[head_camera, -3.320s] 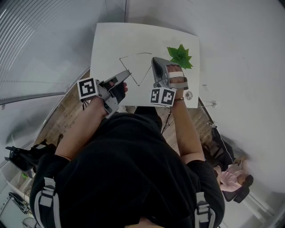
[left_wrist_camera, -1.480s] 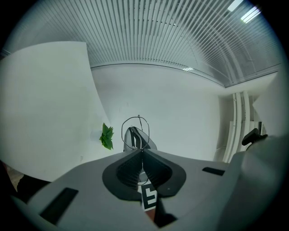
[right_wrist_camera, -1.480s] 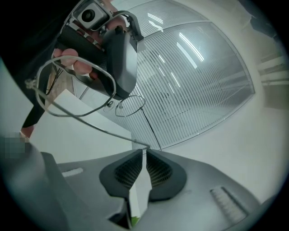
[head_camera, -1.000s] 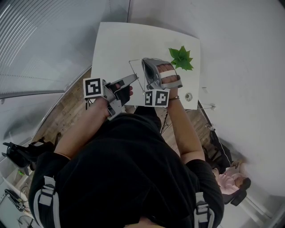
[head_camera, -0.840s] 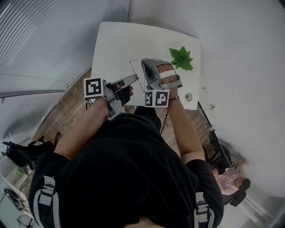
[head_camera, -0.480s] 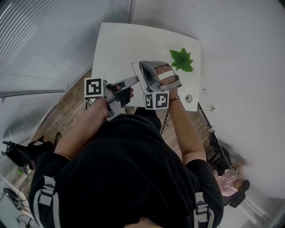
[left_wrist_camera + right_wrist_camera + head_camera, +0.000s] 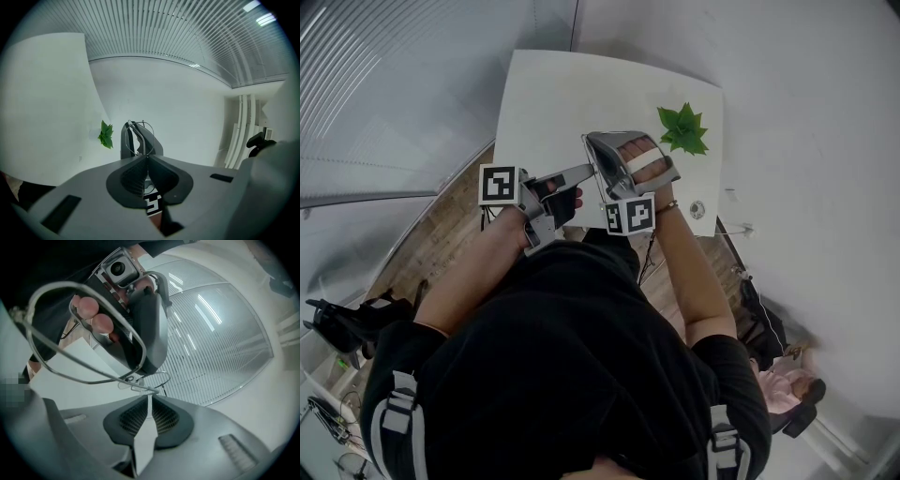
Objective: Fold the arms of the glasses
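Thin wire-framed glasses [image 7: 84, 341] hang in the air between both grippers, above the near edge of the white table [image 7: 553, 94]. My left gripper [image 7: 592, 167] points right and is shut on a thin part of the frame; in the left gripper view its jaws [image 7: 146, 157] pinch the wire just below one round lens rim [image 7: 143, 137]. My right gripper [image 7: 589, 141] points left toward it and is shut on the wire frame [image 7: 149, 397] beside a small lens rim [image 7: 154, 379]. The two tips almost meet. In the head view the glasses are too thin to make out.
A green paper leaf [image 7: 682, 128] lies at the table's far right. A small round fitting [image 7: 697, 208] sits at the right near corner. Wooden floor [image 7: 441, 244] shows to the left, slatted blinds [image 7: 366, 84] beyond it.
The glasses lay spread wide on the table earlier; now they are gathered between the tips. My right gripper has shifted left toward the left gripper and rolled. The left gripper has kept still.
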`<state>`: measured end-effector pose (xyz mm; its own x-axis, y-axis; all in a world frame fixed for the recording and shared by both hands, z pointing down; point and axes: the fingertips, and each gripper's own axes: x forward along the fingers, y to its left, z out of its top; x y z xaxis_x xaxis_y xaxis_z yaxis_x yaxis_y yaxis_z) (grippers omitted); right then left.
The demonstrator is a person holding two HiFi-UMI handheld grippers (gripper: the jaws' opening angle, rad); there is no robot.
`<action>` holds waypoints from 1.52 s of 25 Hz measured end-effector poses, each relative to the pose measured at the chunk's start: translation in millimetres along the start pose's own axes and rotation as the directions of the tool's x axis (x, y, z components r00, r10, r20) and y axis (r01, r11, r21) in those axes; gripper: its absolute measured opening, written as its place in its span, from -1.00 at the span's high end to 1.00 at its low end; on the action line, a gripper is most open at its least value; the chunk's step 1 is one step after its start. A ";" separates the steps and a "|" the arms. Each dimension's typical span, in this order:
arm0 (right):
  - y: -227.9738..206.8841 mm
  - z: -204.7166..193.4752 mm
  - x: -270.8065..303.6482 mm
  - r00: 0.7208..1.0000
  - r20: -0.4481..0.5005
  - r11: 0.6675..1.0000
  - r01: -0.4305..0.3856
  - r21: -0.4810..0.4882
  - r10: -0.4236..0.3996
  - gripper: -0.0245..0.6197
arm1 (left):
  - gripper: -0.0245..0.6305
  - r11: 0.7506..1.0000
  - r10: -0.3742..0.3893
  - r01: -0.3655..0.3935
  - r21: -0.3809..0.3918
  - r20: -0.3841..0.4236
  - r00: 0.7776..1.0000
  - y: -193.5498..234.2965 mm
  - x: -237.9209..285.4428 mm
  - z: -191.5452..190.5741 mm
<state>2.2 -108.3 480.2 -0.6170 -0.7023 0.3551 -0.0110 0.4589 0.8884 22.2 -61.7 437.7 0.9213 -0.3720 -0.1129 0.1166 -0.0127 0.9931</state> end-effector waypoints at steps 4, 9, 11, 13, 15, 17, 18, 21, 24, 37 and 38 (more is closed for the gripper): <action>-1.8 2.9 -0.9 1.000 0.016 1.000 0.005 0.002 -0.005 0.80 | 0.88 1.000 -0.006 0.006 0.008 -0.006 1.000 -1.0 1.0 0.0; -0.6 2.8 -4.0 1.000 0.030 1.000 -0.002 0.027 0.001 0.77 | 0.88 1.000 -0.004 0.004 0.004 -0.004 1.000 -0.5 1.5 -0.9; -0.5 1.3 -6.2 0.999 0.032 0.999 -0.005 0.046 0.003 0.70 | 0.88 1.000 0.001 -0.001 0.002 0.003 1.000 1.0 0.4 0.5; -1.5 -1.3 -9.4 1.000 0.031 0.998 0.000 0.058 -0.002 0.69 | 0.88 1.000 0.004 -0.004 0.004 0.012 1.000 2.5 -0.8 3.0; -2.5 -5.3 -13.2 1.000 0.025 0.997 0.005 0.074 -0.007 0.69 | 0.88 1.000 0.011 -0.011 0.012 0.020 1.000 4.5 -2.0 5.7; -4.1 -10.1 -17.9 1.000 0.017 0.995 0.014 0.098 -0.016 0.69 | 0.88 1.000 0.019 -0.019 0.015 0.027 0.999 6.3 -2.9 7.4; -5.2 -12.9 -20.5 1.000 0.012 0.994 0.021 0.111 -0.022 0.69 | 0.88 1.000 0.021 -0.022 0.016 0.030 0.999 6.9 -3.3 8.0; -11.4 -23.4 -27.8 0.999 -0.014 0.986 0.054 0.158 -0.052 0.69 | 0.88 0.999 0.024 -0.025 0.020 0.037 0.999 6.6 -3.6 9.8; -20.1 -39.1 -32.8 0.994 -0.062 0.973 0.099 0.208 -0.088 0.68 | 0.88 1.000 0.023 -0.023 0.018 0.042 0.999 5.7 -3.2 10.9; -37.1 -87.3 -34.5 0.973 -0.203 0.926 0.174 0.334 -0.110 0.52 | 0.88 0.999 0.039 -0.040 0.031 0.051 0.998 6.2 -5.5 10.2; -37.1 -88.7 -33.2 0.972 -0.209 0.928 0.173 0.329 -0.107 0.52 | 0.88 0.999 0.039 -0.041 0.031 0.050 0.998 5.8 -5.5 9.6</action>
<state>92.8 -150.3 461.2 -0.4343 -0.8455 0.3107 -0.3761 0.4836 0.7903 14.2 -68.6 444.4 0.9053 -0.4185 -0.0722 0.0674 -0.0261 0.9974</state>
